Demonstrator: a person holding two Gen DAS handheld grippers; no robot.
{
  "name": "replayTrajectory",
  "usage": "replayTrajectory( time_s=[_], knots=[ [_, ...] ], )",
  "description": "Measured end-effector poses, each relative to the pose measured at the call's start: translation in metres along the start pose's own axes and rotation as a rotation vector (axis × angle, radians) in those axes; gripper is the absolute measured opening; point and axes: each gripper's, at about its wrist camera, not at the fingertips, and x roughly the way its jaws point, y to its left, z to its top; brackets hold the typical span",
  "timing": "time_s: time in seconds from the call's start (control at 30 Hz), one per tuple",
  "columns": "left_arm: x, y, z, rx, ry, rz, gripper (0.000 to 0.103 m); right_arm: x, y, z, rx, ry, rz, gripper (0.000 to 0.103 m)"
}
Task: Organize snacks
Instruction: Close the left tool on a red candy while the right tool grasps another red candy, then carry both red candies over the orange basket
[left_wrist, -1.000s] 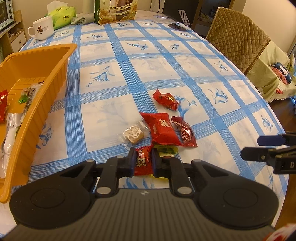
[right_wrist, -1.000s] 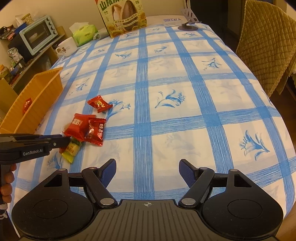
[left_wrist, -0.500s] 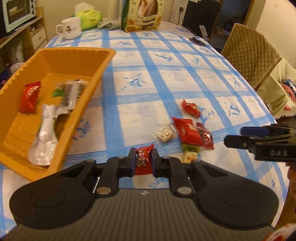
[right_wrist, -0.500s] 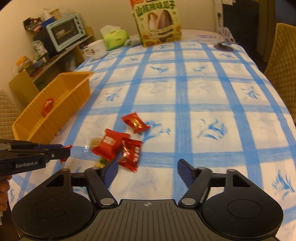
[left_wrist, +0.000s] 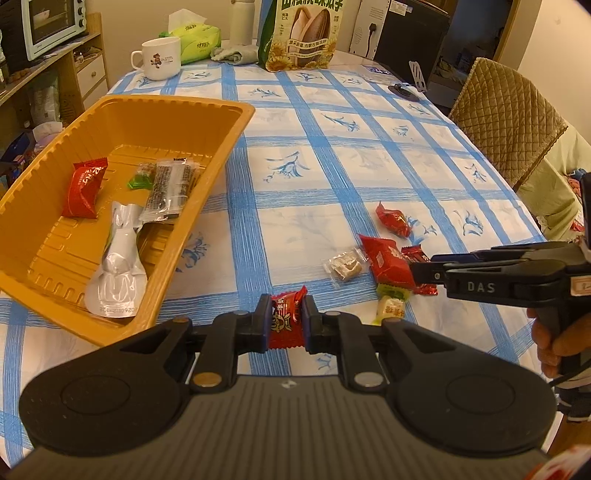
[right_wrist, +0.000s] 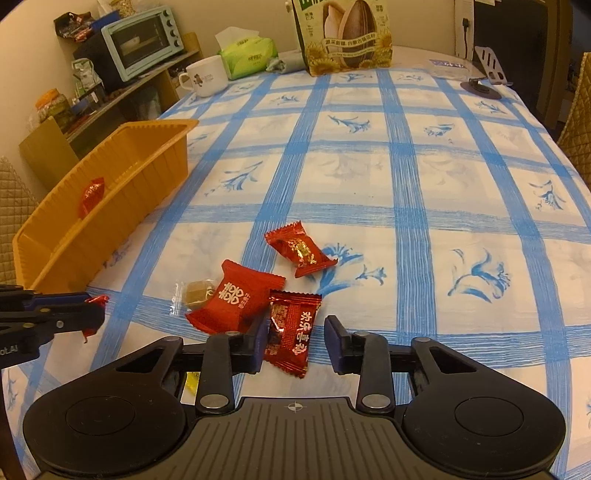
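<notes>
Left gripper (left_wrist: 285, 322) of mine is clamping a small red candy (left_wrist: 287, 320) between its pads, above the tablecloth just beside the near corner of the orange tray (left_wrist: 221, 147). My right gripper (right_wrist: 295, 341) is closing its jaws around a dark red candy packet (right_wrist: 291, 328), which is lying between them on the table (right_wrist: 443, 184); the pads are not pressing it yet. The tray is holding a silver pouch (left_wrist: 118, 266), a clear dark snack bar (left_wrist: 171, 188), a red packet (left_wrist: 84, 187) and a small green sweet (left_wrist: 140, 177). Other snacks are lying in a loose group near my right gripper: a big red packet (right_wrist: 236, 297), a red foil candy (right_wrist: 301, 249), a clear-wrapped brown sweet (right_wrist: 194, 291). Beyond them the cloth is staying free up to the mug (left_wrist: 159, 59) and the sunflower seed bag (left_wrist: 301, 33) at the far edge.
</notes>
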Motion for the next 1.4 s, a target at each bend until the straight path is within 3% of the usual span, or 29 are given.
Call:
replayTrajectory(
  time_s=[0.03, 0.33, 0.7, 1.07, 1.4],
  knots=[
    [-0.001, 0.000, 0.000, -0.001, -0.001, 0.001, 0.015, 0.001, 0.001, 0.000, -0.009, 0.003, -0.002, 0.025],
    [-0.008, -0.003, -0.002, 0.006, -0.014, -0.002, 0.015, -0.008, 0.004, 0.000, -0.020, -0.006, -0.012, 0.024],
    [-0.032, -0.011, -0.004, 0.008, -0.056, -0.017, 0.015, -0.048, 0.008, -0.002, -0.014, -0.034, 0.009, 0.024],
    [-0.085, 0.006, -0.017, -0.026, -0.112, 0.015, 0.015, -0.091, 0.049, -0.008, -0.068, 0.004, 0.138, 0.024],
    [-0.120, 0.048, -0.025, -0.074, -0.142, 0.097, 0.015, -0.093, 0.112, -0.002, -0.160, 0.023, 0.274, 0.024]
  ],
)
